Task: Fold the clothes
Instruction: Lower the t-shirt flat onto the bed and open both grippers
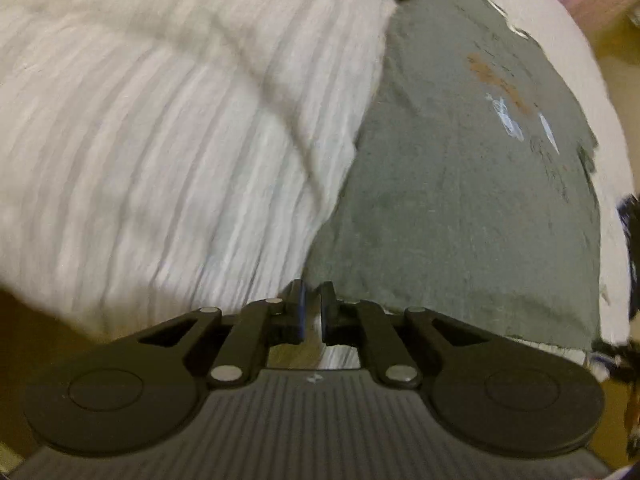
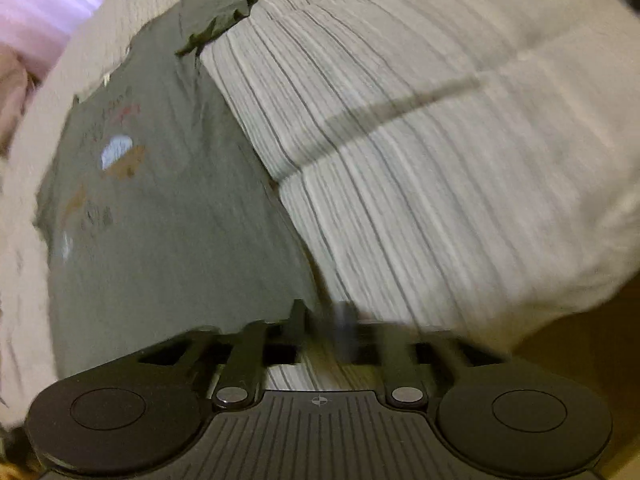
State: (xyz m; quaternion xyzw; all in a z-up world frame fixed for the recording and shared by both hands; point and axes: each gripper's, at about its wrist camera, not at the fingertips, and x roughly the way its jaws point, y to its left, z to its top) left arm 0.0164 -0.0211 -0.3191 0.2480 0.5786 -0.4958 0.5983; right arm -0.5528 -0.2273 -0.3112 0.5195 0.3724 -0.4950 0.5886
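Both of my wrist views look steeply down onto a bed covered with a white ribbed bedspread (image 1: 140, 140). A grey-green T-shirt (image 1: 460, 200) lies spread flat on it, printed side up, with small orange and pale-blue graphics near its middle.

Left claw (image 1: 312, 312): fingers nearly together, only a thin slit between the pads. I see bedspread through the slit, no cloth pinched. From this view the shirt fills the upper right; its near hem edge runs just past the right fingertip, and its left side edge rises diagonally from the tips. Whether the tip touches the fabric, I cannot tell.

Right claw (image 2: 324, 320): jaws apart, nothing between them. The right finger is smeared with motion blur. Here the T-shirt (image 2: 160, 220) lies to the left, its corner right at the left fingertip; the bedspread (image 2: 440, 180) takes up the right side, crossed by a crease. One sleeve (image 2: 228, 12) sticks out at the far top, rumpled and folded on itself.

A strip of pink (image 2: 52, 0) shows beyond the bed, upper left in the right view. Brown floor (image 1: 32, 320) is visible past the bed edge, low in the left view.
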